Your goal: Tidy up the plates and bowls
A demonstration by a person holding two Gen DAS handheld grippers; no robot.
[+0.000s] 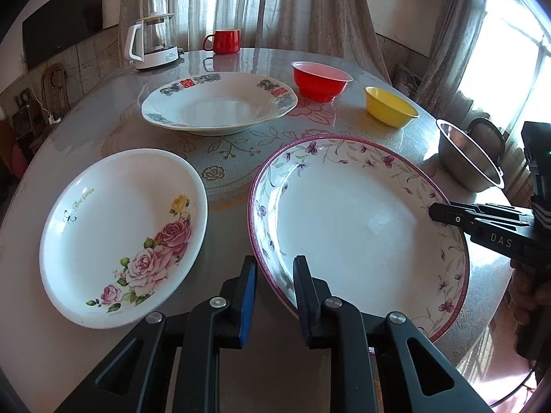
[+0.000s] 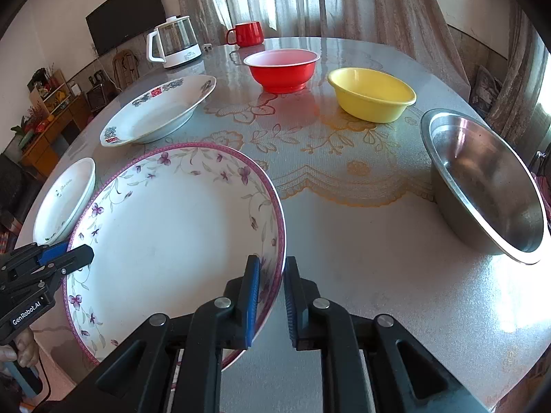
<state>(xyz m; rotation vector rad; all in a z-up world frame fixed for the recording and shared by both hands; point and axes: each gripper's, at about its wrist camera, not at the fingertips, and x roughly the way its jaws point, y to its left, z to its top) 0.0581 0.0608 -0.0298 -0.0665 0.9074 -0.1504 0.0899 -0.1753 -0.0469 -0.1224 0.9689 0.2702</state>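
Left wrist view: your left gripper [image 1: 274, 296] straddles the near rim of the purple-flowered plate [image 1: 344, 220], its pads closed nearly onto the rim; whether they press yet, you cannot tell here.
Same view, right side: your right gripper [image 1: 434, 210] comes in at the opposite rim, jaws together on it.
Likely reason: a wide plate wants a hold on both edges to come up level.
Neighbours: the rose plate [image 1: 113, 230] lies just beside, the octagonal plate [image 1: 220, 103] further back, the red bowl [image 1: 320, 81] and yellow bowl [image 1: 391, 106] beyond.
Right wrist view: the right gripper [image 2: 270, 296] is clamped on the plate's rim, one pad inside, one outside.
Only here: the steel bowl [image 2: 482, 186] shows its full empty inside, and the plate's right edge looks tilted up off the table [image 2: 378, 258].
Only in the other: the rose plate's full pattern.
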